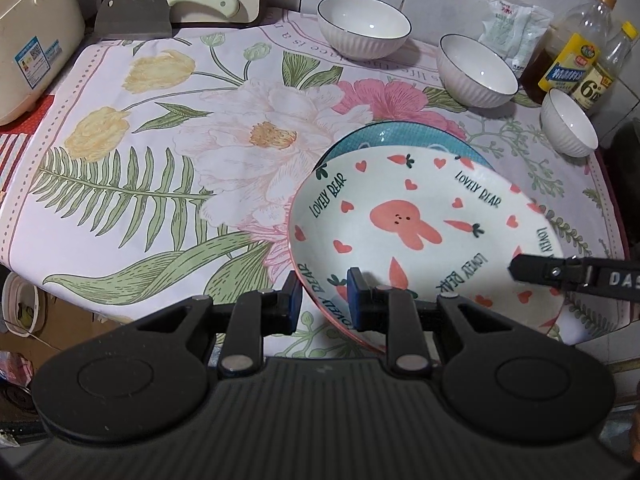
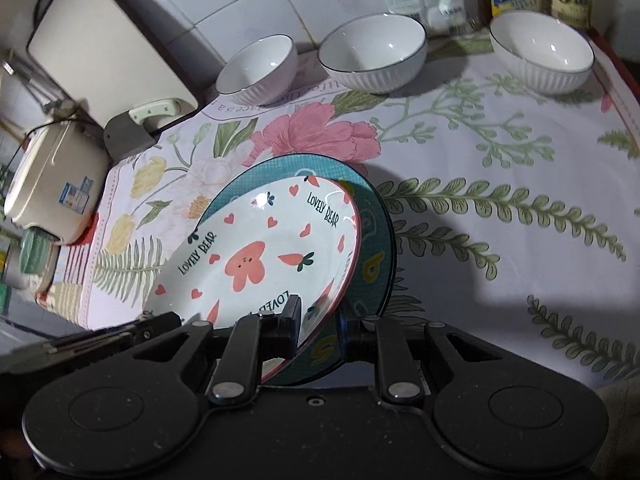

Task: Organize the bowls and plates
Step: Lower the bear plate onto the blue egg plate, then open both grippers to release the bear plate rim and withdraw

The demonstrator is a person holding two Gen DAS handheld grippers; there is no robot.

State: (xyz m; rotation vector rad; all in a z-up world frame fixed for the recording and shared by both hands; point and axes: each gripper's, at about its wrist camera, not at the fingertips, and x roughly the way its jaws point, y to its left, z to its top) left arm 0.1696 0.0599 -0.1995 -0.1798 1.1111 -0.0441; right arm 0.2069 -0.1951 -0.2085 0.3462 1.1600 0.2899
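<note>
Both grippers clamp the same stack of plates. Left gripper [image 1: 324,294] pinches the near rim of the white bunny plate [image 1: 420,216], one pad above the rim and one below. Right gripper [image 2: 318,320] grips the opposite side, its jaws narrow around the rims of both the white plate [image 2: 260,256] and the teal plate [image 2: 372,256] beneath it; in the left wrist view its fingers [image 1: 536,270] reach over the white plate's right edge.

The stack sits tilted over the near right part of the flowered tablecloth [image 1: 160,152], with the teal plate [image 1: 384,134] showing past the white one's far rim. Whether the stack touches the cloth I cannot tell.

Three white ribbed bowls [image 1: 364,26] [image 1: 478,70] [image 1: 568,124] stand apart in a row along the far right edge, near two oil bottles [image 1: 576,52] at the far right corner. A cleaver [image 1: 160,12] lies at the far left edge against a cutting board [image 2: 108,44], beside a rice cooker [image 1: 32,40].
</note>
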